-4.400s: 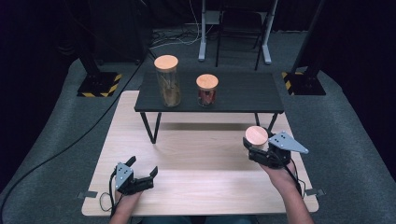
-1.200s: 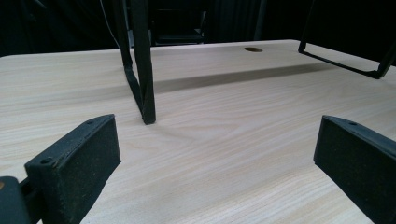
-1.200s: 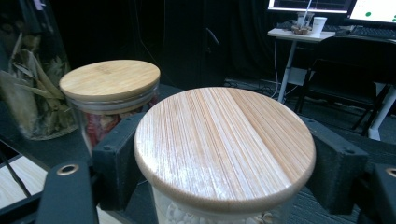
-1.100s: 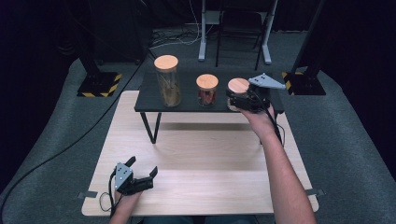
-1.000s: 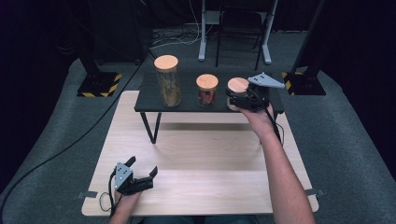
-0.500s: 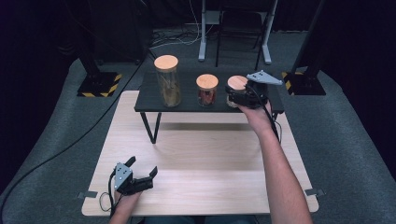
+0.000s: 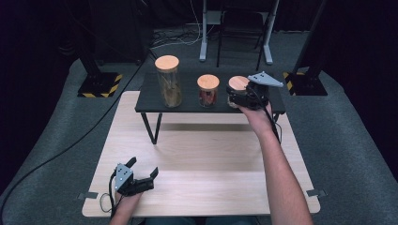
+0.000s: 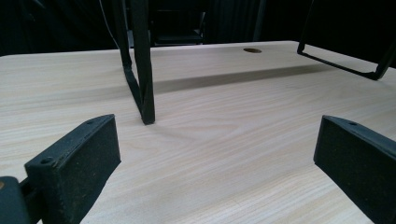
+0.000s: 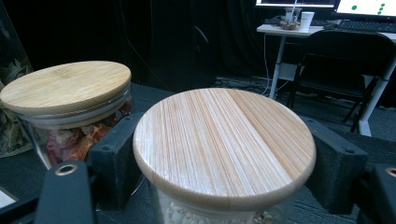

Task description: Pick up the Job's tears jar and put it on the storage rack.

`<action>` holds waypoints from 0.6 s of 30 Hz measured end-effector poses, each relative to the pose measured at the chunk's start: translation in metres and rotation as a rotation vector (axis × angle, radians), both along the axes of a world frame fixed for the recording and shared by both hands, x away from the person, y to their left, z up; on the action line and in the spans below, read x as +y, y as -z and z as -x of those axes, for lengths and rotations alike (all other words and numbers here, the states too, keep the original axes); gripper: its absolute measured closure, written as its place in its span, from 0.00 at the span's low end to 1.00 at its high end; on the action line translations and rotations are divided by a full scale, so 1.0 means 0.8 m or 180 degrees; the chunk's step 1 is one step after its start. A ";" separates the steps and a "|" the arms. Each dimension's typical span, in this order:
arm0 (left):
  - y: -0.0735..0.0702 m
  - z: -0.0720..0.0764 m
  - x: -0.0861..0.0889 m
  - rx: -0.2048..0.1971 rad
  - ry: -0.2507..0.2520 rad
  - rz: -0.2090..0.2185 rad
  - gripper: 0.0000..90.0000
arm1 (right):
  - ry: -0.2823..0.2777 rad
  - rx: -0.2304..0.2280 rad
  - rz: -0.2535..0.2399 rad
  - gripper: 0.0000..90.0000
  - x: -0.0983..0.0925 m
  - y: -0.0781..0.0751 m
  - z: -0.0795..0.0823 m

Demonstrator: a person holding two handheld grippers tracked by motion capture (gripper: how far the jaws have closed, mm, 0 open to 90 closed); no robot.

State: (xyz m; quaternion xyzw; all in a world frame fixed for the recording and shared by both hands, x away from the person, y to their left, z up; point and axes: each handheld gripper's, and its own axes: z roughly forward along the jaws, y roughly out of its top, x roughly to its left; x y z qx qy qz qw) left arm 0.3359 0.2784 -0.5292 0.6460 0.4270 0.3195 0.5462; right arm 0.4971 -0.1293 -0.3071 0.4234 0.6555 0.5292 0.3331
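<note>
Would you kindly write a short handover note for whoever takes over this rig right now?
Right hand-held gripper: on the black shelf, jaws either side of the short jar below its wooden lid; whether they press it, I cannot tell.
Left hand-held gripper: open, empty, resting on the wooden table near its front left corner.
Jars: tall jar, middle jar and the short jar stand in a row on the shelf.
Done: short jar appears placed.
Left: probably release and withdraw the right hand-held gripper.

Bright tabletop, dark surroundings, soft focus
</note>
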 end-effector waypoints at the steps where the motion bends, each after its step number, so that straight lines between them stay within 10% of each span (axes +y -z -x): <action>1: 0.000 0.000 0.000 0.0000 0.0000 -0.0001 0.00 | 0.0002 -0.0006 0.0004 0.24 0.000 0.000 0.000; 18: 0.000 0.000 0.000 0.0000 0.0001 -0.0007 0.00 | 0.0124 -0.0039 -0.0177 0.00 -0.005 -0.002 0.003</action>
